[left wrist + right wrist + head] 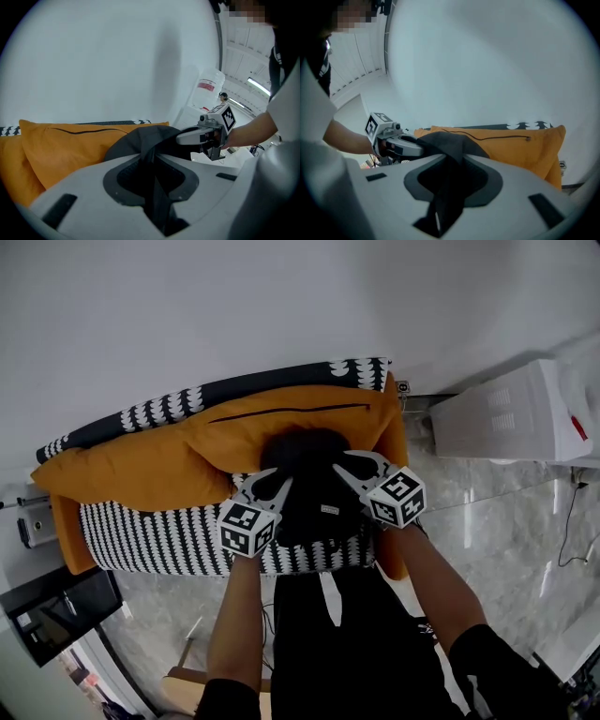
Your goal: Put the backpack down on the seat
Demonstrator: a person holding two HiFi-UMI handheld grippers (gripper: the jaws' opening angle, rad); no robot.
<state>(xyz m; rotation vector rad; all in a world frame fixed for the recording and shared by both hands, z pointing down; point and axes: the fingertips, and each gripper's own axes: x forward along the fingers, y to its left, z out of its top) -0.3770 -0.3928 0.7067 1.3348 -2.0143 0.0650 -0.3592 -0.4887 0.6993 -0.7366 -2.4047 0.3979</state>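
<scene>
**Operator:** Which step is in hand?

**Technician:** Placement. The backpack [314, 486] lies over the patterned seat [141, 542], leaning against the orange cushion [169, 465]. I judge the set-down nearly complete, with only the release remaining. No view confirms that its full weight is down.

**Operator:** State of the claws?

**Technician:** The left gripper [152, 161] is clenched on a dark strap of the backpack, which runs down between its jaws. The right gripper [449, 164] pinches a fold of the same dark fabric.

**Operator:** Next move?

**Technician:** Lower until the fabric slackens. Then part both jaws and withdraw clear of the strap.

**Operator:** What does each view add?

**Technician:** Only the head view shows the backpack's position on the seat. Only the gripper views show the fabric inside each jaw slot. Each also shows the opposite gripper at the backpack's top.
</scene>
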